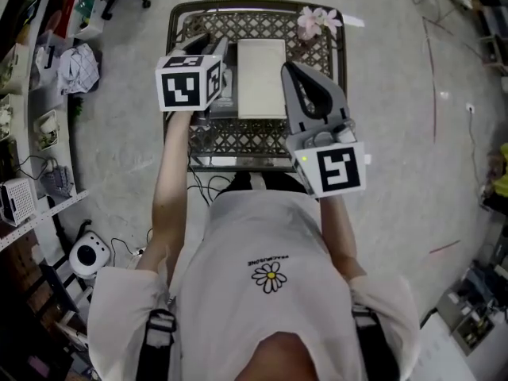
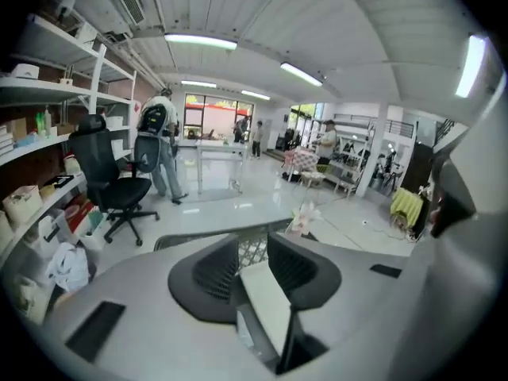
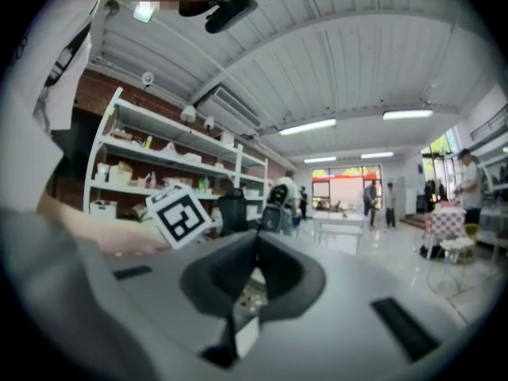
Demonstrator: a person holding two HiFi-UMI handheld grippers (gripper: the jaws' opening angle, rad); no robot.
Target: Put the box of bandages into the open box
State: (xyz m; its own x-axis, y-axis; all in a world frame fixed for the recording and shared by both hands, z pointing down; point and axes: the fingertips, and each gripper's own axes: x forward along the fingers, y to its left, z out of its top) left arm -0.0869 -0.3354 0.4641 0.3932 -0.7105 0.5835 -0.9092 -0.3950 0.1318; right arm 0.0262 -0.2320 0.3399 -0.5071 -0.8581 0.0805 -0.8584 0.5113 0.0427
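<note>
A flat white box (image 1: 262, 78) lies on the metal lattice table (image 1: 238, 137). My left gripper (image 1: 208, 44) hovers over the box's left edge, pointing away from the person. In the left gripper view the jaws (image 2: 254, 244) stand partly apart. The white box (image 2: 266, 300) shows in the gap with its grey, printed left side visible. The right pad lies along the box's right edge and the left pad stands off it. My right gripper (image 1: 290, 68) is held right of the box, shut with nothing in it (image 3: 254, 248). No separate open box is recognisable.
Pink artificial flowers (image 1: 317, 21) sit at the table's far right corner. Cluttered shelves (image 1: 32, 94) line the left side, and cables (image 1: 202, 185) lie on the floor by the table. An office chair (image 2: 111, 185) and several people stand further off.
</note>
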